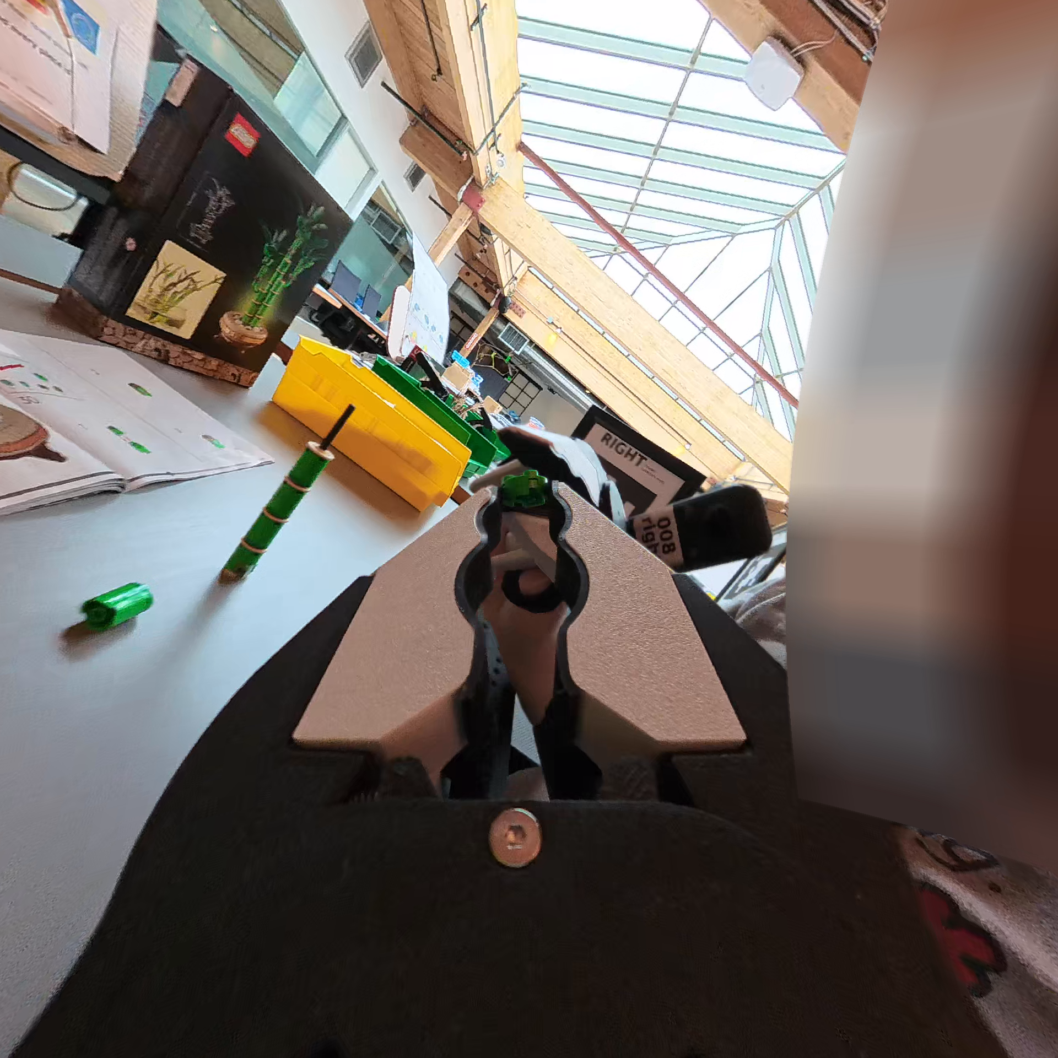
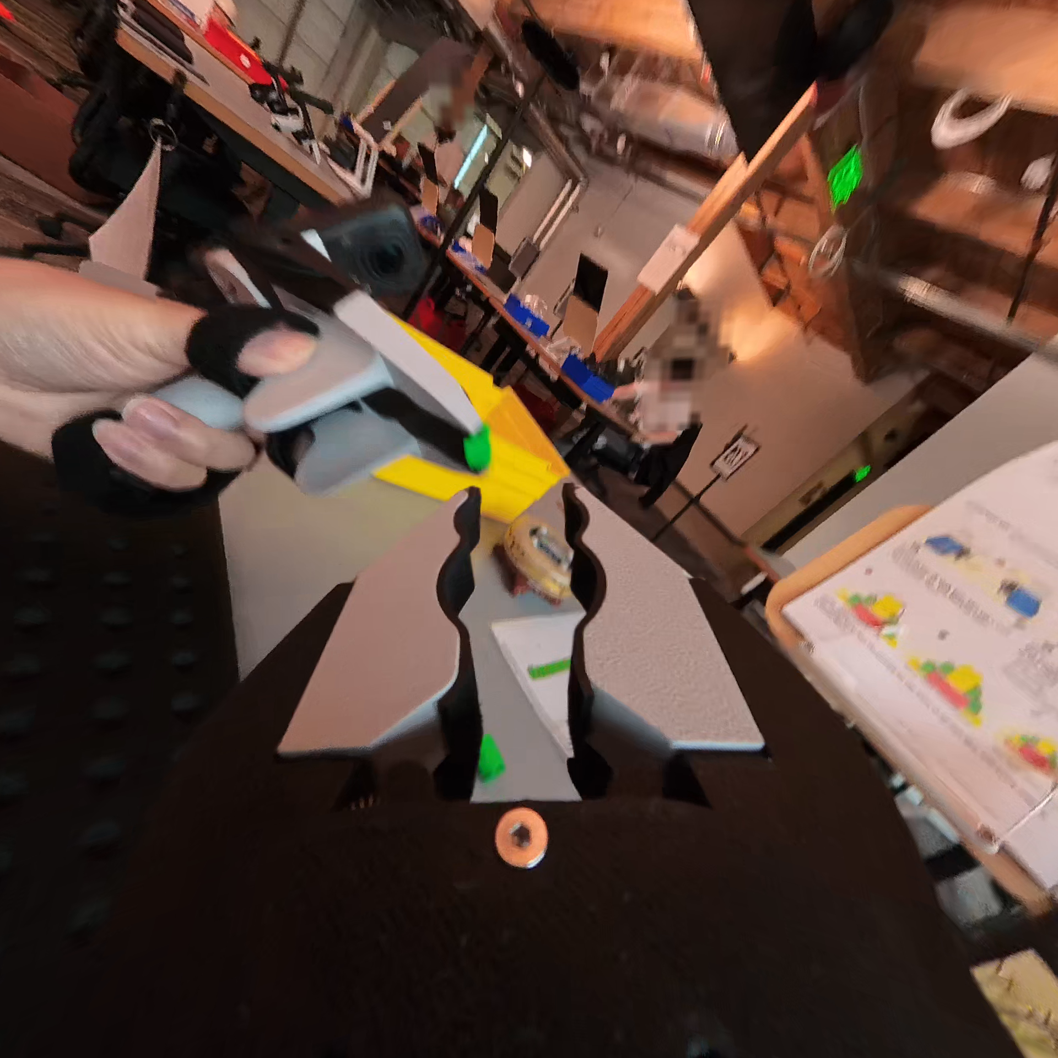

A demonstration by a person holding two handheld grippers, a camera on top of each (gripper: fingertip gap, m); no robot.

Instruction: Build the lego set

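Observation:
My left gripper (image 1: 522,499) is shut on a small green lego piece (image 1: 521,486), pinched at the fingertips and held in the air. The same piece (image 2: 477,449) shows in the right wrist view, in the left gripper's tips above the yellow bin. My right gripper (image 2: 521,497) is open and empty, just below and to the right of that piece. A green bamboo stalk (image 1: 280,504) with a black axle on top stands on the grey table (image 1: 172,715). A loose green cylinder (image 1: 117,606) lies near it. A round tan base (image 2: 541,558) lies beyond the right gripper's tips.
A yellow bin (image 1: 372,426) and a green bin (image 1: 441,401) stand behind the stalk. The black set box (image 1: 212,246) stands at the back left, with an open instruction booklet (image 1: 97,423) in front. A printed sheet on a board (image 2: 944,658) is at the right. A small green piece (image 2: 490,758) lies on the table. The tips of both grippers are at nearly the same place. The loose green cylinder (image 1: 117,606) is about equally far from each gripper, around 20 cm.

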